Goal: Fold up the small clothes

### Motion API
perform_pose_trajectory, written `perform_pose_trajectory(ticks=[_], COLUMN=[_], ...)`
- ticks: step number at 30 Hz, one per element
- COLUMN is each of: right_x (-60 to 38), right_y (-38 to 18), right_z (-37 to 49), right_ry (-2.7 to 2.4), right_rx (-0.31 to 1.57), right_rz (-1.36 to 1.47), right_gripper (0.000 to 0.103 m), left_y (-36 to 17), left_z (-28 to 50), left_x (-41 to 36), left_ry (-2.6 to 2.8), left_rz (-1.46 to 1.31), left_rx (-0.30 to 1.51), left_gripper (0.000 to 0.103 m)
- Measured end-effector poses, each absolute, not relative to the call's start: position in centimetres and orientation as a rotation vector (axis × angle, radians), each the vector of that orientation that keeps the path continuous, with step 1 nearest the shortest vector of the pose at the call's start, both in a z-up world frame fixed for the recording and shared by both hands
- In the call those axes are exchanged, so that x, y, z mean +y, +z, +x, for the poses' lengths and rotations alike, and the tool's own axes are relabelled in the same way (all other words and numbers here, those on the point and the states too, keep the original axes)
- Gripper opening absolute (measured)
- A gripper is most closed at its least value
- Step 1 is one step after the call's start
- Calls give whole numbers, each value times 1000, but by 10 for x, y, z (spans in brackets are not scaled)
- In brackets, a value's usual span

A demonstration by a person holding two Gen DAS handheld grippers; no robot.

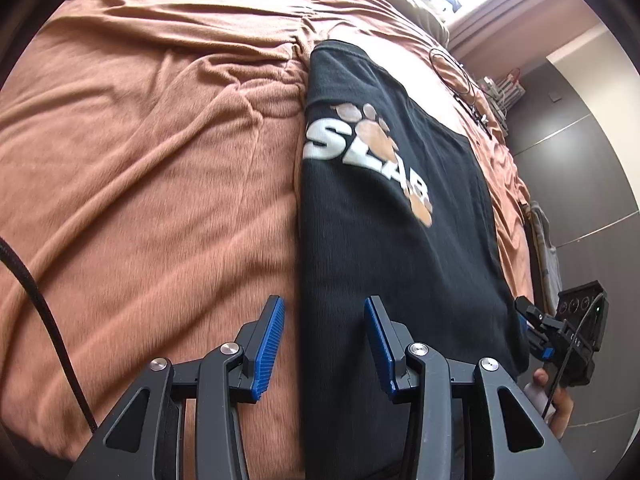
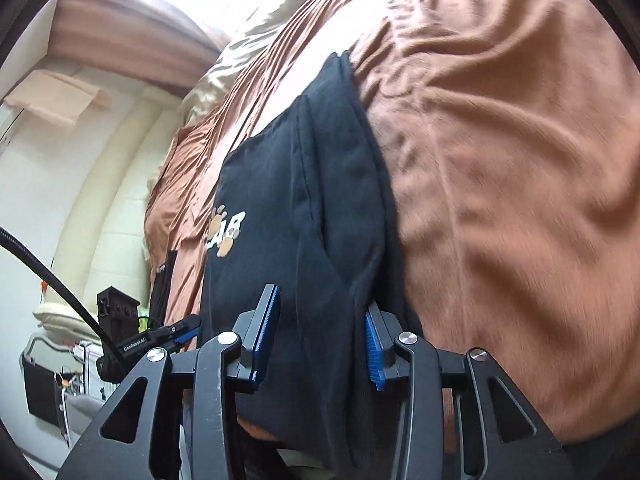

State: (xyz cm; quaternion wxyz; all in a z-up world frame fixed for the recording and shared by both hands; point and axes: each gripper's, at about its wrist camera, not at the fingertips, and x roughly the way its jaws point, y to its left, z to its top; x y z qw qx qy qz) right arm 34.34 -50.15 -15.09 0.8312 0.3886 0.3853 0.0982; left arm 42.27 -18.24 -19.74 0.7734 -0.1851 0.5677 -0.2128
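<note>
Both wrist views look steeply down, close over the bed — apparently from opposite sides, sharing the black shirt

A black T-shirt is showing white block letters and tan paw prints across its front. The bedspread under it is glowing rust orange, plain and unpatterned. Both the left gripper and the right gripper are wearing black frames with ribbed bright blue pads and silver round pivot caps.

shirt hem cut off below, print partly hidden
</note>
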Motion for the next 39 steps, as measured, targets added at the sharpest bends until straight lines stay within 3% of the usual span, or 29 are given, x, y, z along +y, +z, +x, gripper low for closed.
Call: perform_pose_trajectory(ticks=[14, 22, 29, 39], right_x=[-530, -531, -528, -513], right_y=[-139, -132, -131, -125], right_z=[446, 502, 524, 512], right_ry=[216, 174, 106, 18], right_rx=[852, 854, 847, 803], right_rz=[734, 668, 640, 579], right_gripper=[36, 22, 1, 0], left_y=[-196, -196, -198, -197], left_z=[488, 527, 551, 563], left_x=[-193, -194, -193, -192], left_ry=[-450, -425, -411, -402], left_rz=[-396, -392, -385, -382], left_rx=[1230, 1227, 1222, 1215], left_gripper=[44, 44, 44, 44])
